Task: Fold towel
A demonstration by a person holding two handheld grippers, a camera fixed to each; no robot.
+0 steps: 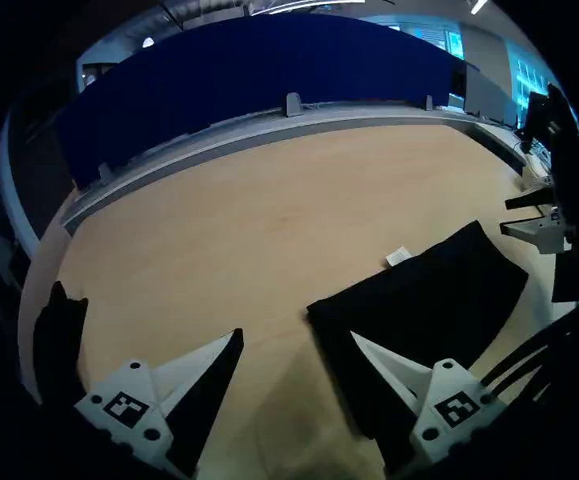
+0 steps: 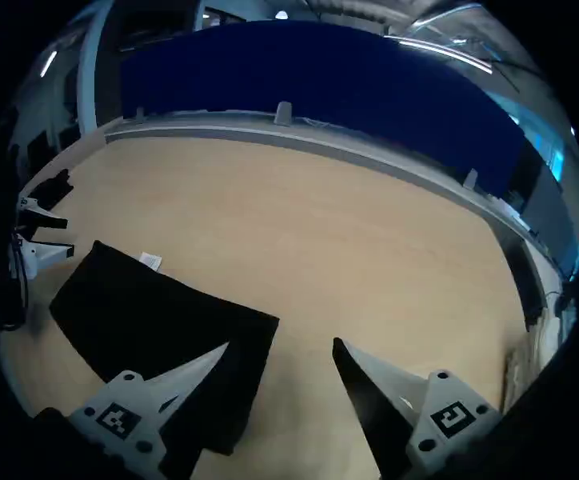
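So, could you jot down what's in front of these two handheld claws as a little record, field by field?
surface: wooden table
cloth: black towel, lying flat on the table
tag: white tag at the towel's far edge
left gripper: open, empty, one finger over the towel, the other over bare table
right gripper: open, empty, one finger over the towel, the other over bare table
background: blue partition along the table's far side
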